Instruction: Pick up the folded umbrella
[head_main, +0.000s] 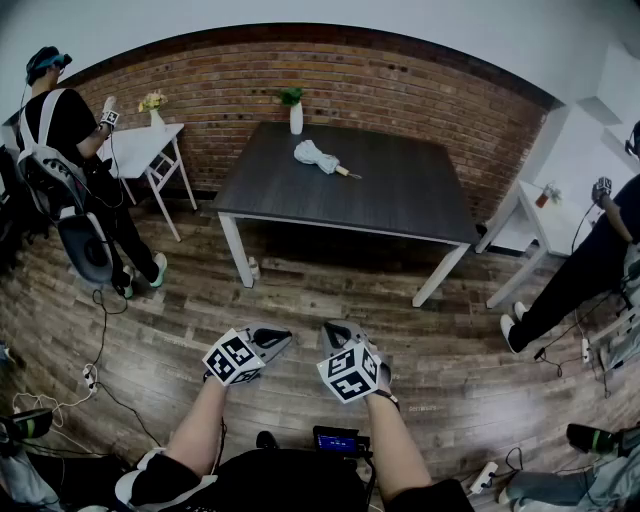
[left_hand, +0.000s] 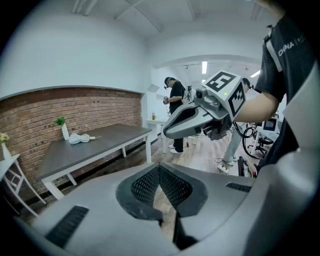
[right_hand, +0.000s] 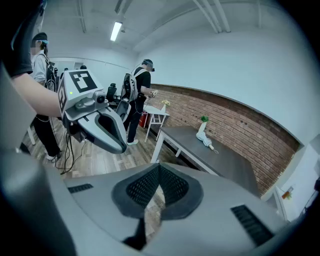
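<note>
The folded umbrella (head_main: 318, 157), pale grey with a wooden handle, lies on the far part of a dark table (head_main: 400, 200). It is small in the left gripper view (left_hand: 80, 138) and the right gripper view (right_hand: 206, 141). My left gripper (head_main: 275, 340) and right gripper (head_main: 335, 334) are held side by side close to my body, above the wood floor and well short of the table. Both are shut with nothing between the jaws (left_hand: 160, 167) (right_hand: 160, 167). Each gripper view shows the other gripper beside it (left_hand: 192, 120) (right_hand: 102, 127).
A white vase with a green plant (head_main: 296, 115) stands behind the umbrella. One person (head_main: 70, 140) stands by a small white table (head_main: 140, 145) at the left, another person (head_main: 590, 265) by a white table (head_main: 530, 215) at the right. Cables (head_main: 95, 375) trail on the floor.
</note>
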